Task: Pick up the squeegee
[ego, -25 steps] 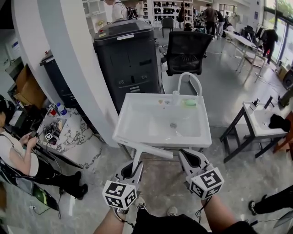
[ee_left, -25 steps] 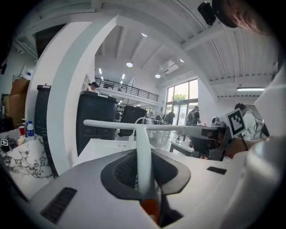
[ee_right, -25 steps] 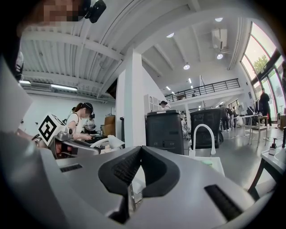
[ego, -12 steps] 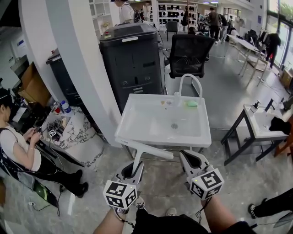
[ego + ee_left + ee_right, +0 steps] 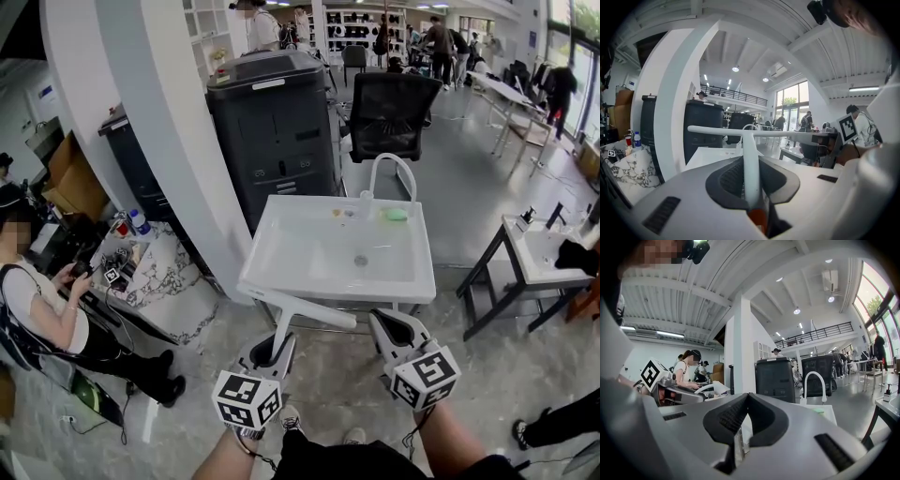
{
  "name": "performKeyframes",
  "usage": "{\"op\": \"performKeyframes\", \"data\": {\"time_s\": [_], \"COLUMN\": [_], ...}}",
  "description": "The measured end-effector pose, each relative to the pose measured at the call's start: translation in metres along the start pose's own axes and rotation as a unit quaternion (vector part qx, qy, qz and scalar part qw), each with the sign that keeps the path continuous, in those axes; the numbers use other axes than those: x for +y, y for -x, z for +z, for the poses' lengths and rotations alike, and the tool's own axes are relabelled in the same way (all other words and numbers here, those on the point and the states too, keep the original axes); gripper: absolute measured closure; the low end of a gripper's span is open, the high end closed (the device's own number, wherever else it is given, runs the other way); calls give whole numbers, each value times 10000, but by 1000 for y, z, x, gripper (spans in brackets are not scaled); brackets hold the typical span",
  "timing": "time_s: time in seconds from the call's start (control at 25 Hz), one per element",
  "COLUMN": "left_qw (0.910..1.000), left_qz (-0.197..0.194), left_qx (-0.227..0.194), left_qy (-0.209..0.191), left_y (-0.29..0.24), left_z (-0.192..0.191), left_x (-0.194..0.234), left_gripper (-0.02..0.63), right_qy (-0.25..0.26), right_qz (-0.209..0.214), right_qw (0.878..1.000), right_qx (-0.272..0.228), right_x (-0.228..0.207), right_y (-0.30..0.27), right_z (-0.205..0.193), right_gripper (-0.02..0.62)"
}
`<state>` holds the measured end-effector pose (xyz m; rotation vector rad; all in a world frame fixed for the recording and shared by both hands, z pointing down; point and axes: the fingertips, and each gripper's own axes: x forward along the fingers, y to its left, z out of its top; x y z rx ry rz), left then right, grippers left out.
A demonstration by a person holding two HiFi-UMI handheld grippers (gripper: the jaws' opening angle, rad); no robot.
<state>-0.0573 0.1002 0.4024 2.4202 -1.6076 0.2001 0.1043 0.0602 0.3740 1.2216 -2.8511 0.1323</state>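
The white T-shaped squeegee [image 5: 285, 326] is held off the floor in front of the white sink [image 5: 255, 270], with its blade crosswise just below the sink's front rim. My left gripper [image 5: 274, 349] is shut on its handle. In the left gripper view the squeegee [image 5: 749, 150] runs straight out between the dark pads [image 5: 726, 178], and the blade lies level across the view. My right gripper [image 5: 398, 328] hovers beside it on the right, apart from the squeegee. Its tips meet with nothing between them [image 5: 747, 397].
The sink has a curved faucet [image 5: 390, 171] and a green sponge [image 5: 396, 215] at its back edge. Behind it stand a black copier [image 5: 272, 122] and an office chair [image 5: 389, 108]. A white pillar [image 5: 155, 131] and a seated person [image 5: 42, 314] are at the left. A small table [image 5: 525, 258] is at the right.
Both grippers and the squeegee keep their places. Only the head view has shifted slightly, so the sink sits a little lower in the picture.
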Motion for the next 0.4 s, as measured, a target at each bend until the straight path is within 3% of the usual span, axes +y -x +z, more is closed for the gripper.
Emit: {"op": "performKeyframes", "data": {"time_s": [0.4], "left_qw": [10000], "left_qz": [-26], "left_qx": [28], "left_qy": [-2], "left_y": [-4], "left_z": [1], "left_x": [-6], "left_gripper": [532], "right_qy": [3], "right_qz": [25], "right_qw": [10000], "right_qx": [28], "right_x": [-4], "right_y": [3], "right_z": [-1], "right_gripper": [578]}}
